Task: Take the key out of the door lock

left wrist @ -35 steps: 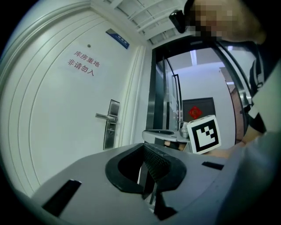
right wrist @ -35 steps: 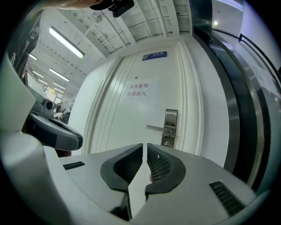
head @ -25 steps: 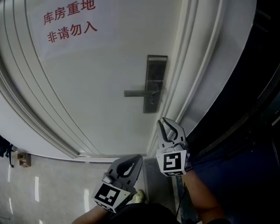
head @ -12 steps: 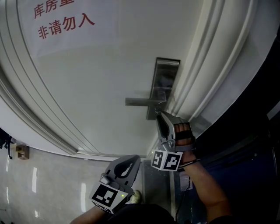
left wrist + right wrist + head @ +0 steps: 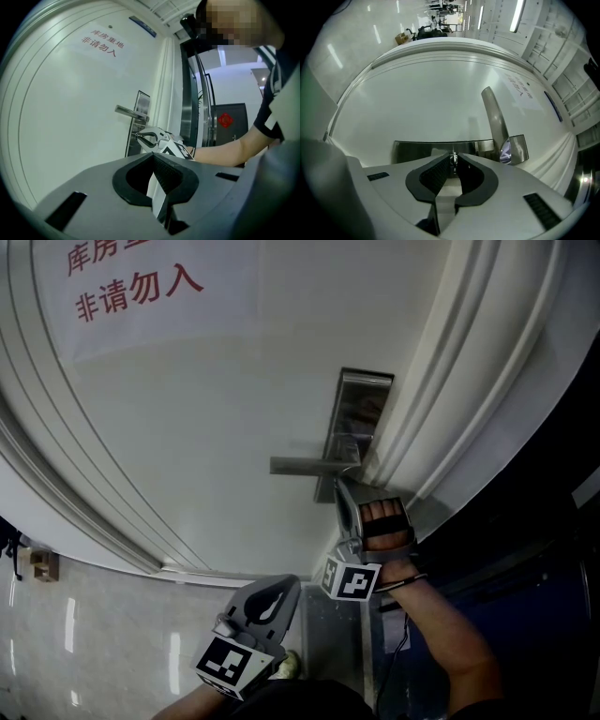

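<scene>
A steel lock plate (image 5: 362,409) with a lever handle (image 5: 302,466) is on the white door (image 5: 187,409). My right gripper (image 5: 343,486) reaches up to the plate's lower end, just under the lever. In the right gripper view its jaws are closed on a small metal key (image 5: 453,159) that sticks out of the plate (image 5: 417,149); the lever (image 5: 494,117) runs off to the upper right. The left gripper view shows the right gripper (image 5: 137,136) touching the plate (image 5: 141,104). My left gripper (image 5: 292,581) hangs low near the floor, shut and empty.
Red characters (image 5: 131,282) are printed on the door's upper left. Moulded door frame (image 5: 459,381) runs along the right, with dark glass (image 5: 553,549) beyond it. Glossy tiled floor (image 5: 75,634) lies at lower left, with a small box (image 5: 42,565).
My right gripper has risen from below the lock up to the plate's lower end and closed on the key. The left gripper has stayed low.
</scene>
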### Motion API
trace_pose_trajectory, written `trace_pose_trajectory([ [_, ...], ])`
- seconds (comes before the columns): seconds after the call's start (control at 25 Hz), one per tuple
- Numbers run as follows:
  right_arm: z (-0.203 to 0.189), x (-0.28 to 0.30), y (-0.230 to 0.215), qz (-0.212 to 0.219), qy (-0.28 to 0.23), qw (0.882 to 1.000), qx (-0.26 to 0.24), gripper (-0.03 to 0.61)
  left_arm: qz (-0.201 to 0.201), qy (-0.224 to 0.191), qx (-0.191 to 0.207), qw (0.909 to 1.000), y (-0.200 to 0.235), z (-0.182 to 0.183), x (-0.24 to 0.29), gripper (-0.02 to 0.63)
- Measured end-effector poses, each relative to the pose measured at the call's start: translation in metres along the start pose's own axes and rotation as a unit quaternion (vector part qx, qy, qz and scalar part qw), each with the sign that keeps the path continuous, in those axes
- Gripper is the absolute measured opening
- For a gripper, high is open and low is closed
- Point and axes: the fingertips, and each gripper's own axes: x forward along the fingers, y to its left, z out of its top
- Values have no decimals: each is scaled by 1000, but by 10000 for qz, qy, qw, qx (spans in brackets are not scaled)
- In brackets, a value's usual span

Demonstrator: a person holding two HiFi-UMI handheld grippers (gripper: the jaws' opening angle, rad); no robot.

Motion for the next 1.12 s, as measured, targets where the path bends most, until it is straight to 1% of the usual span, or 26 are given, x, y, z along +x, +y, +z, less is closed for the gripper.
trace_pose_trajectory([
  [0.12,-1,4,-1,-70,65,9999,-113,26,15,2,-37,10000,3,0,-1,5],
  [0.36,0,2,-1,-146,6,9996,-231,23,-21,-16,-42,10000,3,-1,-3,5],
  [0.56,0,1,-1,-74,43,9993,-353,21,-64,-3,-98,9999,0,-3,-2,5],
  [0.76,2,-6,-1,-121,54,9988,-476,20,-135,-12,-147,9998,-3,-6,0,5],
  [1.04,6,-23,0,-42,91,9991,-424,20,-137,-69,-159,9998,-5,-7,-6,5],
  [1.12,9,-33,0,2,73,9994,-326,20,-130,-71,-152,9998,-6,-7,-9,5],
])
